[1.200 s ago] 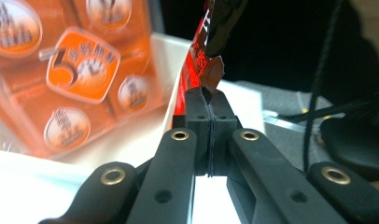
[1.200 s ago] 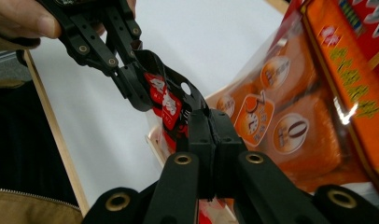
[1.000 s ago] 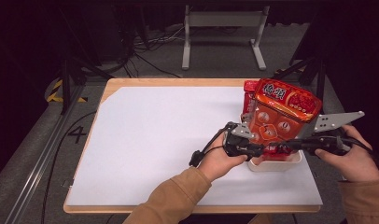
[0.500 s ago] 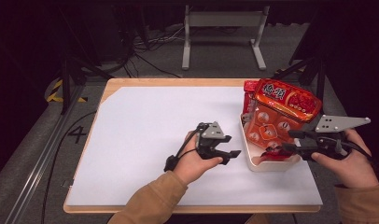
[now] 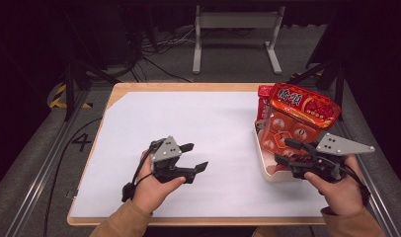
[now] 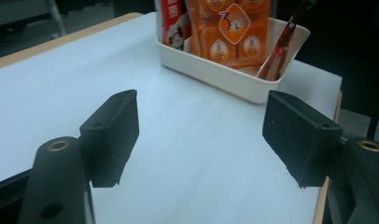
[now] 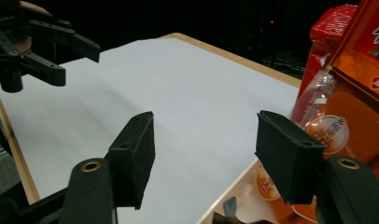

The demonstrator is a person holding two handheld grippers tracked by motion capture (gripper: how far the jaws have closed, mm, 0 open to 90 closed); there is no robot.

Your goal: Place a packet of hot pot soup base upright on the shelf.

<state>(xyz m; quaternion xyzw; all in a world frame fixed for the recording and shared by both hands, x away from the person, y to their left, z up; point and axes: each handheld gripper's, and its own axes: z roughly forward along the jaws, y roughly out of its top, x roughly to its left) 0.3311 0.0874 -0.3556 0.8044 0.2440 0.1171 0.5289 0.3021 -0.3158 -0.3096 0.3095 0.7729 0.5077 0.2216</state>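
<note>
On the white-covered table [image 5: 213, 123], both grippers stand clear of a white bin [image 5: 265, 168] at the right edge, packed upright with orange and red snack packets [image 5: 302, 106]. The left gripper [image 5: 191, 159], jaws just spread with nothing between them, sits well apart over bare tabletop; the right gripper [image 5: 286, 152], jaws likewise just opened and empty, hovers beside the bin's near corner. The packing step looks finished with the release. Any next move would seem to call for little more than drawing the hands away without nudging the bin.

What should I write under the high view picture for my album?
Two open grippers, left and right, beside a white tray of orange snack packs.
</note>
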